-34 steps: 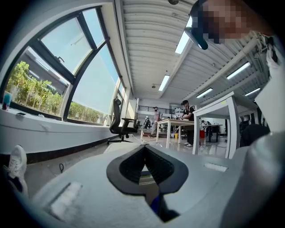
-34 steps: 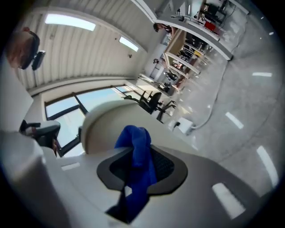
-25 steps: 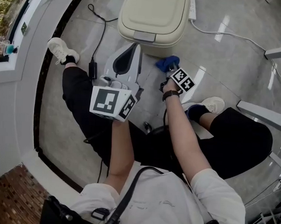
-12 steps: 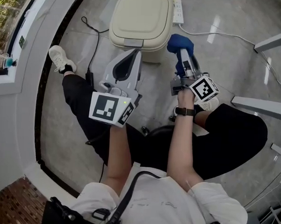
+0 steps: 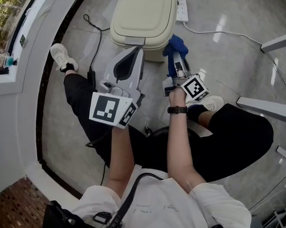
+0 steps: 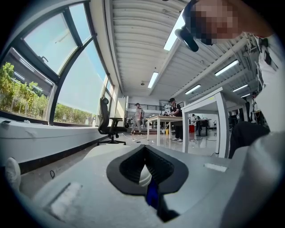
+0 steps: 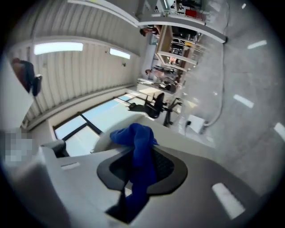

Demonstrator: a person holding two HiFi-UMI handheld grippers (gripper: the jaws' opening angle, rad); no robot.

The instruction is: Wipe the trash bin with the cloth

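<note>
The beige trash bin [image 5: 145,16] stands on the floor at the top of the head view, lid down. My right gripper [image 5: 177,61] is shut on a blue cloth [image 5: 175,44], and the bunched cloth lies against the bin's lower right side. In the right gripper view the blue cloth [image 7: 139,149] hangs out from between the jaws of the right gripper [image 7: 141,153]. My left gripper [image 5: 138,49] points at the bin's front edge, jaws together and holding nothing. The left gripper [image 6: 143,149] shows its tips meeting.
A white power strip [image 5: 181,11] and its cable [image 5: 217,34] lie right of the bin. A black cord with an adapter [image 5: 92,76] runs on the left, by a shoe [image 5: 62,55]. White table legs [image 5: 268,109] stand right; the window ledge [image 5: 21,82] runs left.
The right gripper carried the cloth up from the bin's front corner, out to its right, and has now come back left against the bin's side. The left gripper barely moved.
</note>
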